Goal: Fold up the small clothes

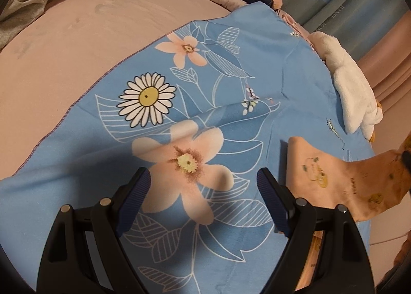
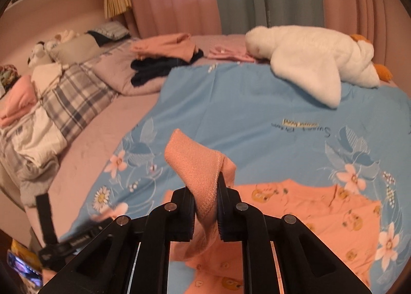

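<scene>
The right tool [image 2: 205, 213] is clamped on a ribbed edge of the small peach garment [image 2: 321, 219], lifting that part off the blue floral sheet [image 2: 244, 104] while the rest of the garment lies spread on the sheet just below. The left tool [image 1: 203, 191] hangs over the sheet with its fingers apart and nothing between them, the peach garment just beside its right finger. A white plush toy [image 2: 313, 63] rests at the sheet's far edge.
</scene>
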`<state>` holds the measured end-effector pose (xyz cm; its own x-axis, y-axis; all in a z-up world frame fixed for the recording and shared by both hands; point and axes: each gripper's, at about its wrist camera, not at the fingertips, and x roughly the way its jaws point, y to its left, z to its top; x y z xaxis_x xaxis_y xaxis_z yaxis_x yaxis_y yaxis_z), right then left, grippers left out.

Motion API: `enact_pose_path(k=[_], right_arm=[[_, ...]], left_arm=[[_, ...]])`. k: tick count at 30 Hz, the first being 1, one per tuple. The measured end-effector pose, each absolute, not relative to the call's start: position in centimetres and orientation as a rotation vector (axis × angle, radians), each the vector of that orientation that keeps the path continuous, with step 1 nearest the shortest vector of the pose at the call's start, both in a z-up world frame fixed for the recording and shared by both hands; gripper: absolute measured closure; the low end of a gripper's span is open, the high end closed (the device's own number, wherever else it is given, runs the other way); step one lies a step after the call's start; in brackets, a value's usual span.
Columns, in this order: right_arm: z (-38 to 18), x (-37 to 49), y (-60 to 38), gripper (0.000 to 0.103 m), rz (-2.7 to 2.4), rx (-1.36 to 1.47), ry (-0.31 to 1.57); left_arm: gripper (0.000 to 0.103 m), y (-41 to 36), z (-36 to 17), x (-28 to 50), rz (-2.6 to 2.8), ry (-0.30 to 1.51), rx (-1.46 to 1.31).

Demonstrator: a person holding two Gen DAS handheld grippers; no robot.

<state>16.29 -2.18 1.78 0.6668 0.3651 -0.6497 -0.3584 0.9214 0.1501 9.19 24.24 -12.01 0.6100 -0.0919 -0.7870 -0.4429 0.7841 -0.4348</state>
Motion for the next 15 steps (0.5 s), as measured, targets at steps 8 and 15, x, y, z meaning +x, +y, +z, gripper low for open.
enact_pose_path(k=[8, 15], right_arm=[[3.7, 16.9, -4.7, 0.088, 0.392, 0.049, 0.708], [4.4, 17.0, -7.7, 0.088, 0.368, 0.095, 0.685]], left_arm=[[0.019, 22.8, -12.2, 9.9, 0.2, 0.932, -0.622], [0.019, 21.4, -12.1, 10.5, 0.161, 0.929, -0.599]])
